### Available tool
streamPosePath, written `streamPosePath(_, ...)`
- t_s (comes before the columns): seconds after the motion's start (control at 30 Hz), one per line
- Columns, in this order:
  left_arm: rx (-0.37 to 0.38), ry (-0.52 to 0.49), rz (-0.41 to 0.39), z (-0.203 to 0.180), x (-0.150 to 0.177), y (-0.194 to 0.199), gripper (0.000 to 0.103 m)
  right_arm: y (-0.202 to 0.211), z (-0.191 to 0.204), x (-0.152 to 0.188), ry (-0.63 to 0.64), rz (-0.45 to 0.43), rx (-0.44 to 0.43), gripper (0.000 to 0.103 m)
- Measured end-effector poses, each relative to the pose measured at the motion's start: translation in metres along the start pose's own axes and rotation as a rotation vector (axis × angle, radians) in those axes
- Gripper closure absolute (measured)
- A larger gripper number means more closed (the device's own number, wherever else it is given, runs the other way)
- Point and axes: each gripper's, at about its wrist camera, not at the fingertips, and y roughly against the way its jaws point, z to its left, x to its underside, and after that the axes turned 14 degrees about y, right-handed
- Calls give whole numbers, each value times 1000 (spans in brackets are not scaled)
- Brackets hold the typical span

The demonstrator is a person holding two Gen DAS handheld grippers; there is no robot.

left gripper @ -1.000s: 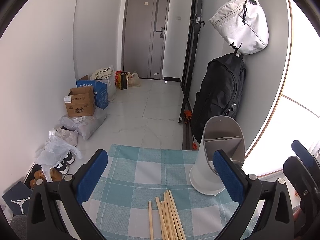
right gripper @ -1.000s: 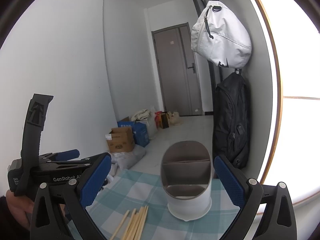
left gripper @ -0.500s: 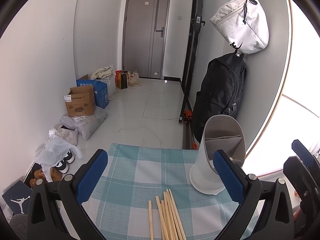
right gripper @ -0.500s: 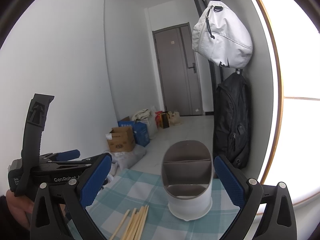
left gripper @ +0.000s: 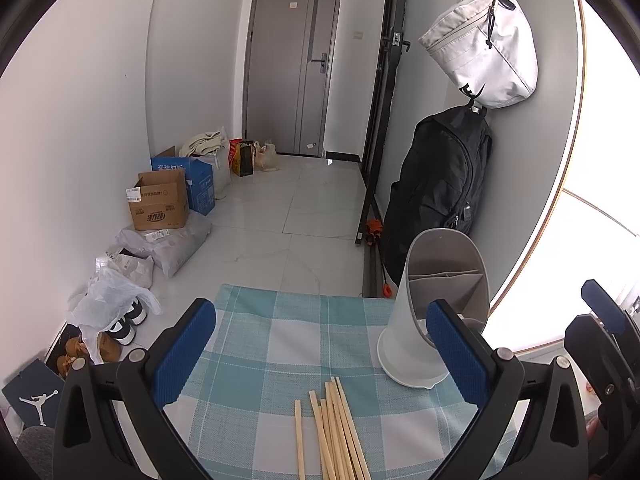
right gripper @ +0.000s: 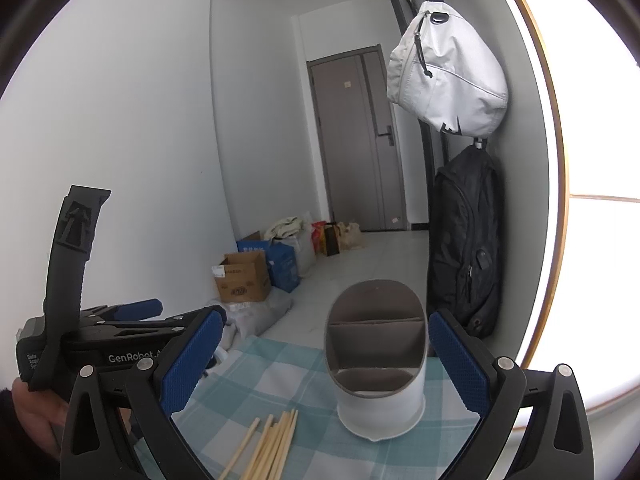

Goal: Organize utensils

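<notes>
Nothing has moved: both hand-held grippers [left gripper: 320, 352] [right gripper: 324, 356] hover level, gaping.

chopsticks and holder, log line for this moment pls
left gripper: open, empty | right gripper: open, empty | chopsticks: loose on cloth | holder: upright, empty

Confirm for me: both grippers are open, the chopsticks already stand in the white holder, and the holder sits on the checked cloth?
Not quite. The chopsticks lie flat on the checked cloth beside the white holder, whose compartments look empty in the right wrist view. Both the left gripper and right gripper are open, holding nothing.
</notes>
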Motion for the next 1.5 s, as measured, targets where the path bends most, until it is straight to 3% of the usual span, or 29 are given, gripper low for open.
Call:
streamPosePath(0.87,-29,-1,49,3,3,-13,1,-7,-1,1,8,14,-9,0)
streamPosePath(1.1,-74,8,167,26,11,-35,1,-18,1,5,25,55,-17,0)
streamPosePath(1.23,-85,20,283,40,23,-53,1,-31,-3,9,22,104,-11,0)
streamPosePath(1.4,-173,18,408,61,47,-74,5,-42,-9,13,-12,147,-36,0)
streamPosePath(1.5,-194,58,539,75,63,-88,11,-47,-10,15,-26,176,-64,0)
